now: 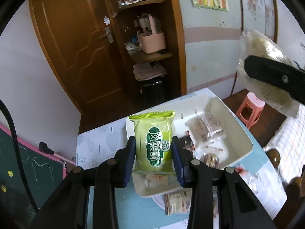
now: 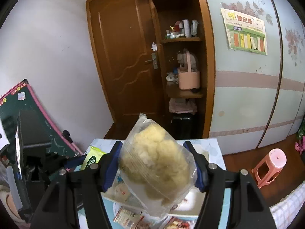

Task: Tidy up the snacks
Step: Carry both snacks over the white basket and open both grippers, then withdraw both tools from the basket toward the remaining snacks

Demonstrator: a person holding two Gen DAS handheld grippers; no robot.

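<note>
My left gripper (image 1: pixel 154 152) is shut on a green snack packet (image 1: pixel 154 139) and holds it upright above the near end of a white rectangular bin (image 1: pixel 246 133). The bin holds several wrapped snacks (image 1: pixel 205 127). My right gripper (image 2: pixel 156 164) is shut on a clear bag of pale yellow puffed snack (image 2: pixel 156 162), held above the bin (image 2: pixel 190 204). The same bag (image 1: pixel 266 66) and a right finger (image 1: pixel 274 76) show at the upper right of the left wrist view. The green packet (image 2: pixel 92 159) and the left gripper show at the left of the right wrist view.
The bin stands on a small table with a light blue cover (image 1: pixel 133 208). More packets lie on the table near the bin (image 1: pixel 179 202) (image 2: pixel 127 217). A pink stool (image 2: pixel 270 164) stands on the floor to the right. A green chalkboard (image 1: pixel 22 168) leans at the left.
</note>
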